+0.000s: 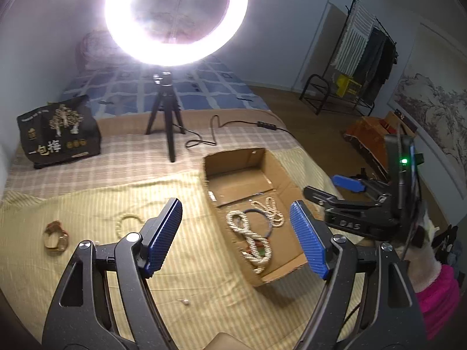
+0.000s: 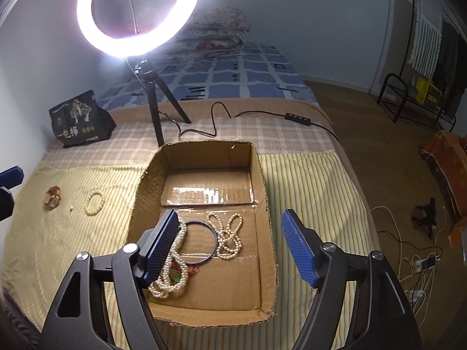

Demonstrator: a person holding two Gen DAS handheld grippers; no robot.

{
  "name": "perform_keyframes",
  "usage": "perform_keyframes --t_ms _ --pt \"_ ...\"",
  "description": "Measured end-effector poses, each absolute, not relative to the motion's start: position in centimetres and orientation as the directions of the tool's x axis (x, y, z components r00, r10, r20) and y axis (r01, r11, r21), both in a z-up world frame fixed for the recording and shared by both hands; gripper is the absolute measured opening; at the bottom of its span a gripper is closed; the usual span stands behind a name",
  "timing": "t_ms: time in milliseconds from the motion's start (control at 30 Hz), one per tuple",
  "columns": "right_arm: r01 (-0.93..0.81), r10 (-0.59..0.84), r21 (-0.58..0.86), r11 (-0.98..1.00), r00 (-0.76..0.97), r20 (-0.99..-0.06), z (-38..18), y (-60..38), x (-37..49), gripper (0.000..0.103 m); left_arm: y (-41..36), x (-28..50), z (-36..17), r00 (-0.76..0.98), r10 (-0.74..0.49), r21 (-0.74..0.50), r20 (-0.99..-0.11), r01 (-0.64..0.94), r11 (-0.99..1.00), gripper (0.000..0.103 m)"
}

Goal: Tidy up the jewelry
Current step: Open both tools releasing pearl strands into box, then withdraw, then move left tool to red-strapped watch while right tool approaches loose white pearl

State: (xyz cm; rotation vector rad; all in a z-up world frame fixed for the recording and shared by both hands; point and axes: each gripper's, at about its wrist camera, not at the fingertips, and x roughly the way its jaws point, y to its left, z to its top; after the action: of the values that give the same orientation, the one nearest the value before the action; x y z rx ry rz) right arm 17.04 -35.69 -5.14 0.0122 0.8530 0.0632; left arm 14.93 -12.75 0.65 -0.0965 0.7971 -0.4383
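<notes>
In my open cardboard box I've got a heaped pearl necklace, a thinner pearl strand and a blue bangle. Outside on the striped cloth: bead bracelet, amber ring, one loose pearl.

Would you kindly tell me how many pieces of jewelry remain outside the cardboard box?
3, on the striped cloth left of the box: amber ring, tiny pearl, bead bracelet. More may be hidden.

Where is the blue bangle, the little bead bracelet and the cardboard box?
blue bangle (image 2: 215, 234): right wrist view, its right rim.
bead bracelet (image 2: 95, 202): right wrist view, its bead loop.
cardboard box (image 2: 204, 153): right wrist view, far inner wall.
</notes>
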Motion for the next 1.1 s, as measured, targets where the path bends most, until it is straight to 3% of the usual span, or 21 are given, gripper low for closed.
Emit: perform_keyframes --t_ms 300,667,1100 --pt "-0.099 0.081 0.017 0.995 0.683 -0.726 -4.5 -32.5 16.4 0.078 -7.2 15.1 0.8 0.649 -0.365 -0.231 -0.668 0.285 0.930 0.079" --pt "-0.276 0.201 0.007 0.961 0.682 -0.703 -4.7 -25.3 14.5 0.078 -0.3 15.5 -0.4 0.689 -0.275 -0.181 -0.670 0.208 0.961 0.079" --pt "-0.417 0.306 0.043 0.908 0.588 -0.749 -7.9 -19.3 12.0 0.078 6.7 16.1 -4.2 0.675 -0.182 -0.123 -0.715 0.135 0.983 0.079"
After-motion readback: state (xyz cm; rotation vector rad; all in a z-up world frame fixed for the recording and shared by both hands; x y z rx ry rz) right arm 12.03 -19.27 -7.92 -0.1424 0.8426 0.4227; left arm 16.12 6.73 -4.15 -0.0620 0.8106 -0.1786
